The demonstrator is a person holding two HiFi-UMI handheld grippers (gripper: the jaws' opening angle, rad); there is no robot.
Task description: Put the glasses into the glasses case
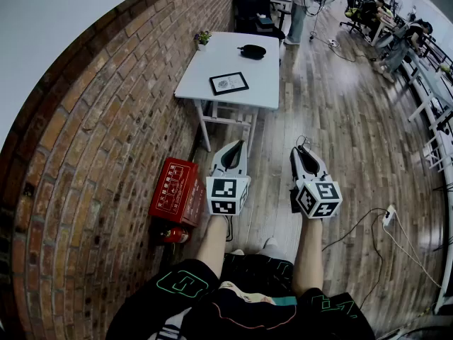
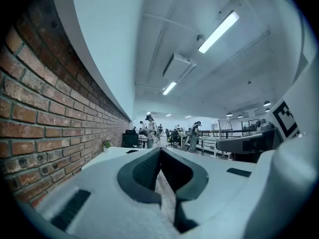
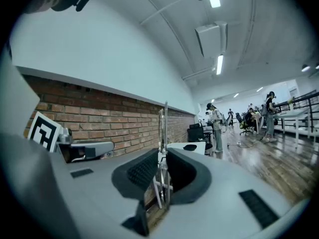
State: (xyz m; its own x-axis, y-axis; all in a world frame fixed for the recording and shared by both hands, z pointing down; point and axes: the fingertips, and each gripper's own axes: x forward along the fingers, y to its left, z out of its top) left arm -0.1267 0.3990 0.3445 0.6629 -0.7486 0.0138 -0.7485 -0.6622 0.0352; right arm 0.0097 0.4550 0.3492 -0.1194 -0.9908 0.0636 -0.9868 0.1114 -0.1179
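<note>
A person stands on a wood floor holding 2 grippers level toward 1 white table [image 1: 263,91] at 12 o'clock. At 9 o'clock of the left gripper [image 1: 236,146] sits 1 red box [image 1: 175,190], with 1 red extinguisher [image 1: 173,235] beside it. The left gripper's jaws meet at the tips with nothing between them. On the table lie 1 potted plant [image 1: 202,40], 1 dark framed panel [image 1: 228,83] and 1 black glasses case [image 1: 252,50]. The right gripper [image 1: 301,151] clamps 1 pair of thin-framed glasses [image 3: 162,128].
</note>
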